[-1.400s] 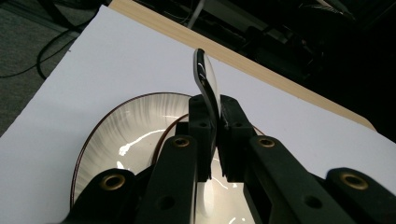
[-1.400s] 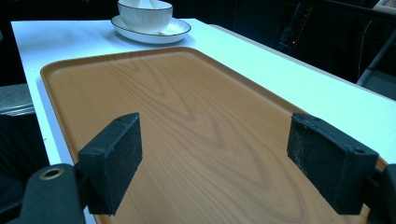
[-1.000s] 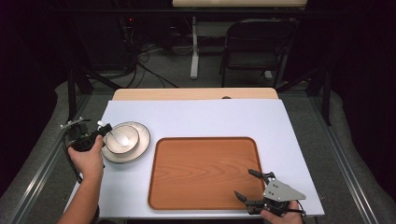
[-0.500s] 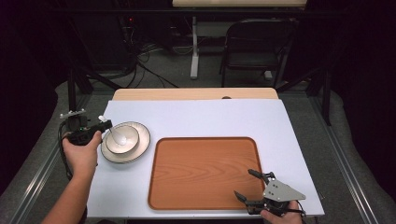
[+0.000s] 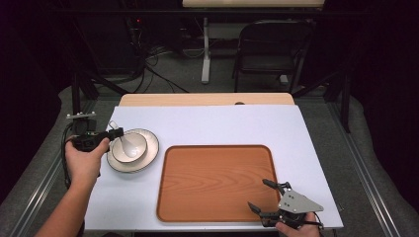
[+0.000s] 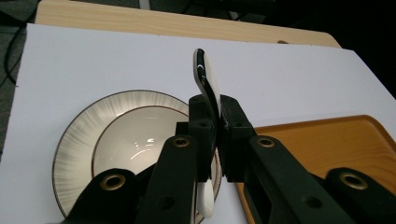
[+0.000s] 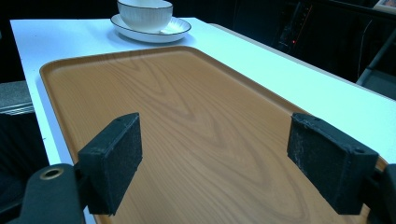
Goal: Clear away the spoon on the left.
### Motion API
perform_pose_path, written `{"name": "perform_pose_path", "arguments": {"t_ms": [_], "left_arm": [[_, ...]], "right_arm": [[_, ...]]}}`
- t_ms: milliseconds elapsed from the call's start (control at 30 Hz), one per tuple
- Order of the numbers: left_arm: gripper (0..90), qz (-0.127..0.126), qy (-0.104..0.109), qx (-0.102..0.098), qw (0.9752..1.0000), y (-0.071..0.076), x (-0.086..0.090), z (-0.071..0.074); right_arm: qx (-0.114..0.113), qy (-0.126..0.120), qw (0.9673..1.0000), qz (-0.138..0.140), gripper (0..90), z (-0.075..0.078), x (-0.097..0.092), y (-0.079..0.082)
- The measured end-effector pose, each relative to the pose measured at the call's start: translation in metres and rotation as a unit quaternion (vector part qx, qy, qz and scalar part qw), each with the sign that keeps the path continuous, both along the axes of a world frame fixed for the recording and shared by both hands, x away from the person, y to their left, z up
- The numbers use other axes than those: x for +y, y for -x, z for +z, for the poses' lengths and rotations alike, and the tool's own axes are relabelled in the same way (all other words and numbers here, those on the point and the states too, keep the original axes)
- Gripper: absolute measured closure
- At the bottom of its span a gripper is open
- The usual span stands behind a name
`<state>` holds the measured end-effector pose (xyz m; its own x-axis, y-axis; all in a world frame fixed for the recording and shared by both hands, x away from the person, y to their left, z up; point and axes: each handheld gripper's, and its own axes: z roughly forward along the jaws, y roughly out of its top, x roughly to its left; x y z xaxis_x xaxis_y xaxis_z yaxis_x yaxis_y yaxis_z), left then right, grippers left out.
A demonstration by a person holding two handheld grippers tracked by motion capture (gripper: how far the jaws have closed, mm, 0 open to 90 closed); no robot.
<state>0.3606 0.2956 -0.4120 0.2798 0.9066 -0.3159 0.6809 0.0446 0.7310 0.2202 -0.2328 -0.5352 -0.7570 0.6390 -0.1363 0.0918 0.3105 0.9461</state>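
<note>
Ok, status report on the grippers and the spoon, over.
Left gripper shut on spoon, above bowl. Right gripper open over tray. Nothing in the way.

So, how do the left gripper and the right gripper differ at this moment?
The left gripper is shut on a spoon beside the bowl; the right gripper is open and holds nothing. The left one is at the plate; the right one hangs over the tray near corner. Both have black padded jaws.
</note>
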Motion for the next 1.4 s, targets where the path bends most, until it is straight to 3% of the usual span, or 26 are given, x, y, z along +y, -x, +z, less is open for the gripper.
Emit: {"name": "perform_pose_path", "arguments": {"t_ms": [533,833,967,1033,1067,1400], "left_arm": [[85.3,-0.050,-0.009,0.016,0.9986,0.006,-0.021,0.007],[85.4,-0.089,-0.017,0.025,0.9956,0.008,-0.045,0.011],[85.3,-0.110,-0.030,0.038,0.9927,0.008,-0.056,0.011],[85.3,-0.128,-0.037,0.053,0.9897,0.008,-0.063,0.010],[85.3,-0.128,-0.037,0.053,0.9897,0.008,-0.063,0.010],[85.3,-0.178,-0.052,0.085,0.9789,0.010,-0.090,0.006]], "right_arm": [[0.000,0.000,1.0000,0.000,17.5,0.000,0.000,0.000],[-0.001,-0.001,1.0000,0.000,17.5,0.000,0.000,0.000],[0.000,-0.001,1.0000,0.000,17.5,0.000,0.000,0.000],[0.001,0.000,1.0000,-0.001,17.5,0.000,0.000,0.000],[0.001,0.000,1.0000,-0.001,17.5,0.000,0.000,0.000],[0.000,-0.001,1.0000,0.000,17.6,0.000,0.000,0.000]]}}
